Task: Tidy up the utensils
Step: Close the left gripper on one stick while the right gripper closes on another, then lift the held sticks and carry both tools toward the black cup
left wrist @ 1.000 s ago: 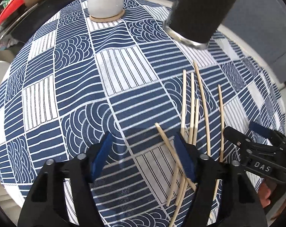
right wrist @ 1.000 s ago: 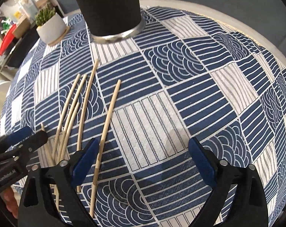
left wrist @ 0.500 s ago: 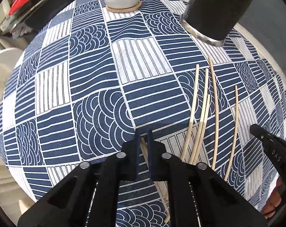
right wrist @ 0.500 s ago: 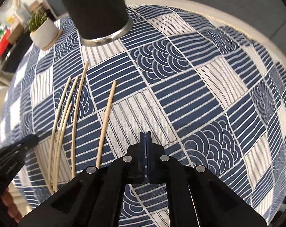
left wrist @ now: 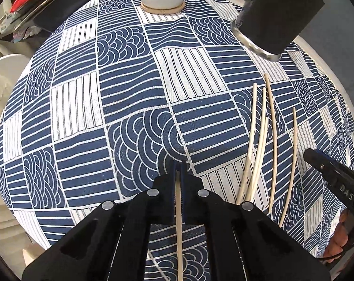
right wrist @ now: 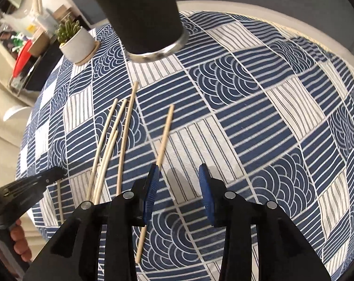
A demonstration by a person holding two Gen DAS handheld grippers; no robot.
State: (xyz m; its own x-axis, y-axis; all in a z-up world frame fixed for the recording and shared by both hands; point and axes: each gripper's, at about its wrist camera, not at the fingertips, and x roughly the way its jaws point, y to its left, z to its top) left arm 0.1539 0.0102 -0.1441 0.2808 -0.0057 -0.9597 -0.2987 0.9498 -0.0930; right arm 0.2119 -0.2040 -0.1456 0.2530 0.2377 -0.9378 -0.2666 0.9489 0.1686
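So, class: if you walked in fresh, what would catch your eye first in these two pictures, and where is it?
The bold blue-and-white patterned tablecloth fills both views. Near its right side in the left wrist view lie pale wooden chopsticks, with a tall black cup standing behind them. The left gripper in the foreground has its jaws shut on one chopstick, while the right gripper hangs open above another.

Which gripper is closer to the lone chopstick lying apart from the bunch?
Right. The right gripper stands open with one finger right over the lone chopstick. The left gripper, shut on another chopstick, is beyond the bunch.
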